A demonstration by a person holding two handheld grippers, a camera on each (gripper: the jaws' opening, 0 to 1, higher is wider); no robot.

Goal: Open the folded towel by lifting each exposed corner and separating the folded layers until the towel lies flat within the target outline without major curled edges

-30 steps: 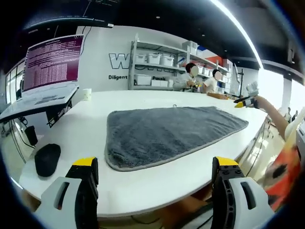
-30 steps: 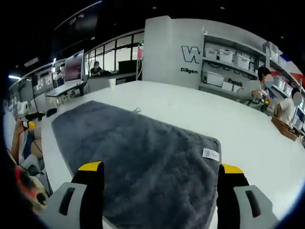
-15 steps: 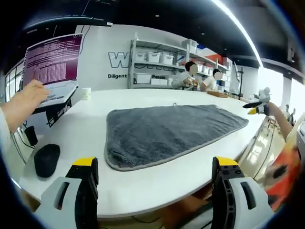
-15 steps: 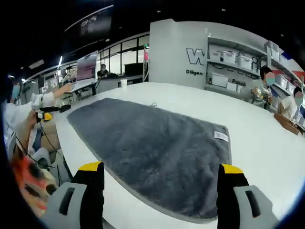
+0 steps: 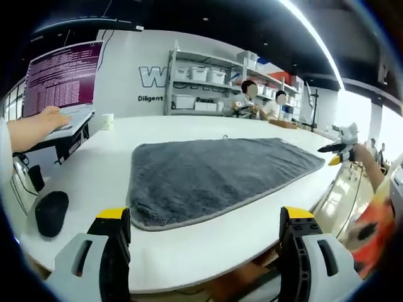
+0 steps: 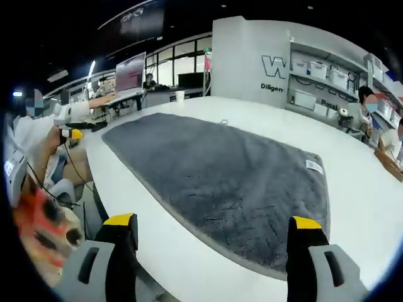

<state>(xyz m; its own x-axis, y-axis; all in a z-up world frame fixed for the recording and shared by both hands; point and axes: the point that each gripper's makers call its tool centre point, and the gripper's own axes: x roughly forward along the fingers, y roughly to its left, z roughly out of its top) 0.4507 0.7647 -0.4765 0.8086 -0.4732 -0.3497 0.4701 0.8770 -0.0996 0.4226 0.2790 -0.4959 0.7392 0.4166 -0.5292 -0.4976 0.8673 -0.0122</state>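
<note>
Left gripper view: the white desk (image 5: 75,170) carries the grey rectangular terry towel (image 5: 214,173) flat at frame centre. Both hand-held grippers, left (image 5: 204,251) and right (image 6: 213,255), have backed off, jaws apart and empty; unfolding looks finished.

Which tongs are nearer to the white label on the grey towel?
Right. The right tongs are by the towel's label end; the left tongs are at the opposite end.
</note>
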